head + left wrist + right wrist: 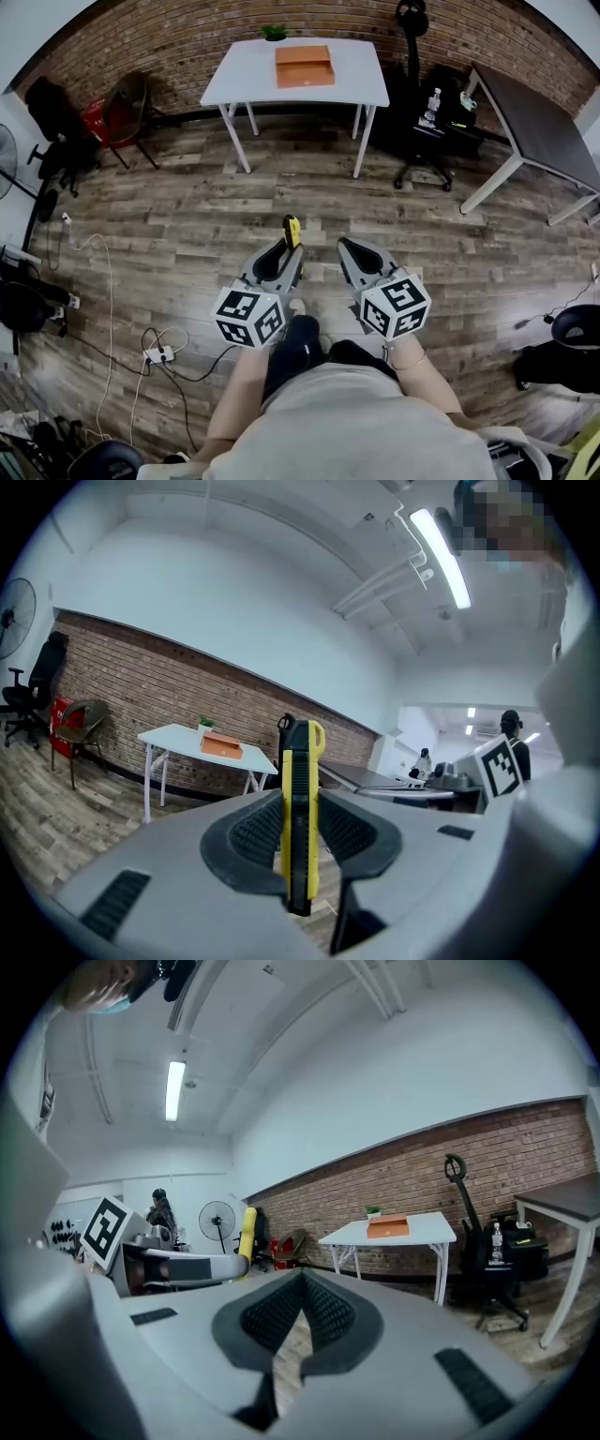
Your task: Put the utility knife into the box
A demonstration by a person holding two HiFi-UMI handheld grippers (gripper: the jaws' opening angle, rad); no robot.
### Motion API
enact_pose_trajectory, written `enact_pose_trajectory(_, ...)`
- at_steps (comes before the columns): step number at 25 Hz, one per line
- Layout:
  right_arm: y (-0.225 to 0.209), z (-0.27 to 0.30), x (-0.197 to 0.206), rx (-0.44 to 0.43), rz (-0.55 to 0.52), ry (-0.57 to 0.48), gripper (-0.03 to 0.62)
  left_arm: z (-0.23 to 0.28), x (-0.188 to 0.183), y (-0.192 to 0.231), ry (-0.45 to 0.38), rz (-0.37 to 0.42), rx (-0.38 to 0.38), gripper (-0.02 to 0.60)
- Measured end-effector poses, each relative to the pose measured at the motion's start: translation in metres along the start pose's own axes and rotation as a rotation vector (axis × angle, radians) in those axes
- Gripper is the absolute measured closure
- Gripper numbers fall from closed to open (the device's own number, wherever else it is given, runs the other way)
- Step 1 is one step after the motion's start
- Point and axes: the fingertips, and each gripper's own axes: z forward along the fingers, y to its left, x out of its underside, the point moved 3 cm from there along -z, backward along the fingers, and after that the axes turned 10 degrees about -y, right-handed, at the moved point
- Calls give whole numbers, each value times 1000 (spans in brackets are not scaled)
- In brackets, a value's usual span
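Note:
A yellow and black utility knife (pixel 292 230) stands upright between the ribbed pads of my left gripper (pixel 286 251), which is shut on it; its top pokes out past the fingertips. The left gripper view shows the knife (pixel 300 808) clamped at mid-length. My right gripper (pixel 352 247) is beside the left one, shut with nothing in it; its pads meet at the tip (pixel 302 1283). The orange box (pixel 304 67) lies open on a white table (pixel 244 70) far ahead by the brick wall, also in the left gripper view (pixel 221 746) and the right gripper view (pixel 388 1228).
Wooden floor lies between me and the table. A black office chair (pixel 427 131) and a dark table (pixel 539 117) are to the right. A red chair (pixel 117 117) is at the left, and cables with a power strip (pixel 159 354) lie near left.

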Motion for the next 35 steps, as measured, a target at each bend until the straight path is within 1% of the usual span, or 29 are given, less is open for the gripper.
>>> enact_pose_trajectory(4, -18, 24, 5, 10, 22, 4, 595, 23, 3, 20, 16, -10, -1, 468)
enact_pose_trajectory(9, -51, 79, 5, 51, 38, 0, 595, 69, 2, 69, 42, -29, 9, 468)
enact_pose_trajectory(14, -91, 159, -9, 89, 39, 6, 595, 131, -26, 129, 48, -25, 46, 468)
enact_pose_trajectory(19, -122, 243, -44, 118, 44, -48, 595, 188, -59, 195, 50, -18, 80, 468)
enact_pose_trajectory(23, -142, 296, -60, 139, 28, -65, 595, 228, -78, 236, 47, -19, 105, 469)
enact_pose_trajectory(26, -154, 324, -65, 149, 23, -64, 595, 252, -88, 257, 46, -21, 127, 468)
enact_pose_trajectory(31, -172, 355, -63, 165, 30, -40, 595, 280, -87, 278, 64, -48, 150, 468)
enact_pose_trajectory(35, -189, 378, -62, 158, 38, -35, 595, 303, -86, 292, 85, -50, 144, 468)
